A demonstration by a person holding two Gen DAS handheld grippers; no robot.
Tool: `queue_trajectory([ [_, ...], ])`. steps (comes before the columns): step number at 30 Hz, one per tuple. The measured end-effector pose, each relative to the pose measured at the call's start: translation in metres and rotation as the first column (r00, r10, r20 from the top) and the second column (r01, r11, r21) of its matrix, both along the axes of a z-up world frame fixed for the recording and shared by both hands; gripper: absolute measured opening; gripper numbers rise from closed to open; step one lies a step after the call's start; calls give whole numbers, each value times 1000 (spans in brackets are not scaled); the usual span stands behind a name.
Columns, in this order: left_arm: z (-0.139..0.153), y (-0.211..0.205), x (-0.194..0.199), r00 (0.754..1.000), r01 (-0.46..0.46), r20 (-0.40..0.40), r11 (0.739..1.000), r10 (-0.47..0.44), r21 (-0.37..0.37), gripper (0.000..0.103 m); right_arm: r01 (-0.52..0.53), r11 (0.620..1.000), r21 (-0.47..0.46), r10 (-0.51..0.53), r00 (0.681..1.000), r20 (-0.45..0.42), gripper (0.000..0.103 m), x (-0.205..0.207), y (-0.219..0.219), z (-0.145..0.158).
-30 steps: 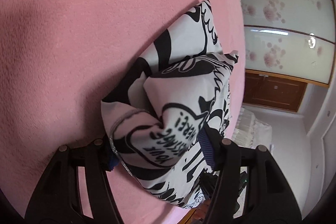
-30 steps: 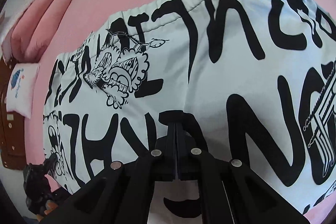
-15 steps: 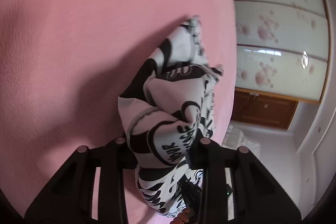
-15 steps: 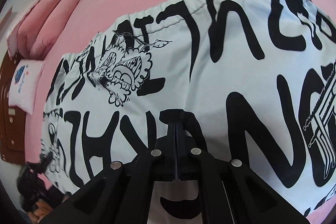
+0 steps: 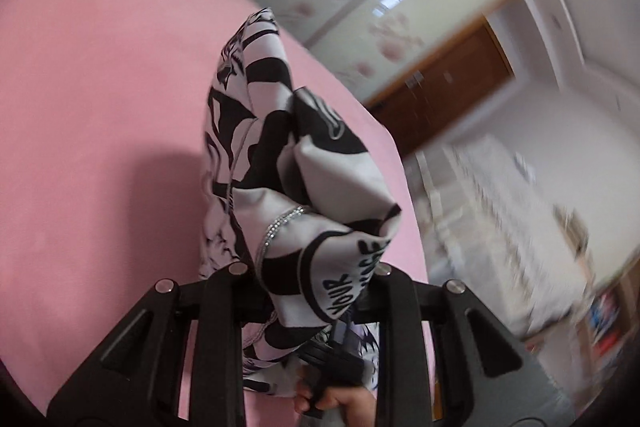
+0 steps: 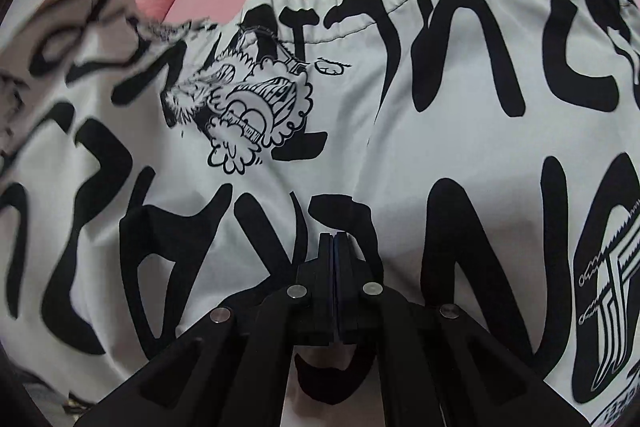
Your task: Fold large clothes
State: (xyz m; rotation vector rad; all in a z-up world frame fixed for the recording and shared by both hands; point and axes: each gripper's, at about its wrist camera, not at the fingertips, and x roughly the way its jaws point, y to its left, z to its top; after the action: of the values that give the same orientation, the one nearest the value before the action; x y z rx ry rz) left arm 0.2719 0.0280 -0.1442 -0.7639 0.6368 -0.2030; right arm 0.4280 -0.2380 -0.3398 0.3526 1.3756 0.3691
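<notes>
While its jaws are closing, the left gripper (image 5: 310, 301) pinches a bunched fold of the white garment with bold black lettering and cartoon prints (image 5: 280, 163), which hangs above the pink bedspread (image 5: 100, 87). Jaws pressed together with nothing between, the right gripper (image 6: 334, 247) rests on the garment's flat spread panel.
</notes>
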Motion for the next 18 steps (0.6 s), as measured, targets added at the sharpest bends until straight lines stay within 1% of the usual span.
queue_trajectory([
  [2,13,-35,-1,997,70,20,997,-70,23,21,-18,999,40,18,1000,-9,0,0,-13,-1],
  [5,24,-93,1,984,176,31,984,-177,29,21,-43,997,57,44,999,-16,0,-3,-27,0],
  [7,27,-130,5,971,237,16,970,-239,61,21,-49,996,77,51,998,-25,0,-5,-36,0],
  [9,25,-159,6,958,288,-16,953,-287,97,21,-34,991,129,40,998,-51,0,-6,-50,-3],
  [11,22,-183,1,945,327,-54,935,-323,136,21,4,979,206,15,996,-93,0,-8,-68,-10],
  [13,22,-207,-7,933,360,-93,916,-349,175,21,58,956,288,-16,989,-146,0,-11,-88,-18],
  [14,22,-221,-8,925,379,-117,899,-361,219,21,77,946,313,-25,985,-168,0,-13,-94,-21],
  [16,27,-242,-16,918,396,-138,876,-372,275,21,98,931,352,-20,976,-218,0,-14,-106,-24],
  [17,27,-252,-18,916,402,-146,866,-375,298,21,92,929,360,-1,970,-244,0,-13,-112,-24],
  [18,24,-255,-24,915,404,-150,862,-375,305,21,81,927,367,21,964,-265,0,-12,-118,-23],
])
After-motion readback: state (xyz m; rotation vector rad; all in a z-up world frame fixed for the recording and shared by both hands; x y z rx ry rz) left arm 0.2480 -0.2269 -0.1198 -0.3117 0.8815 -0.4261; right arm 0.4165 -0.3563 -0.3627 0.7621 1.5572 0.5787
